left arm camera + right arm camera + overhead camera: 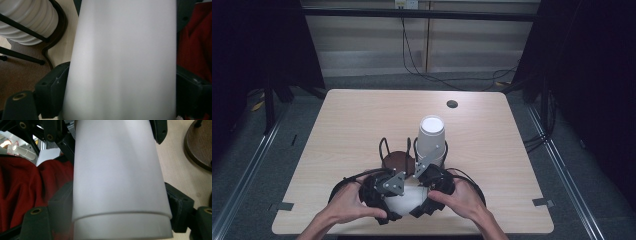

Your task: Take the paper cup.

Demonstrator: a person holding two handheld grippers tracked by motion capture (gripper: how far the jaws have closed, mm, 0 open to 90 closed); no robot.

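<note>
High view: near the bottom centre of the frame, two hands meet at the table's (362, 115) near edge, each with a gripper, and a white cup (406, 200) lies between them. The left gripper (384, 192) sits at lower centre-left and the right gripper (432, 187) just to its right; both press against the cup from opposite sides. Above them, at mid-frame, a black wire rack on a round brown base (394, 159) holds a stack of white cups (431, 135) standing bottom up.

Left gripper view: the cup (122, 60) runs from top to bottom through the middle of the frame, with a black jaw tight against each of its sides at the lower left and lower right, so the left gripper is clamped on it. At the upper left, the ribbed stack (27, 20) sits behind black rack wires. Red cloth (192, 40) shows at the right edge.

Right gripper view: the cup (117, 177) again stands mid-frame, a seam between two nested cups visible near the bottom. Black jaws press both its sides low in the frame, so the right gripper is clamped on it too. Red cloth (27, 187) lies at left, and the brown base (200, 145) at the upper right.
</note>
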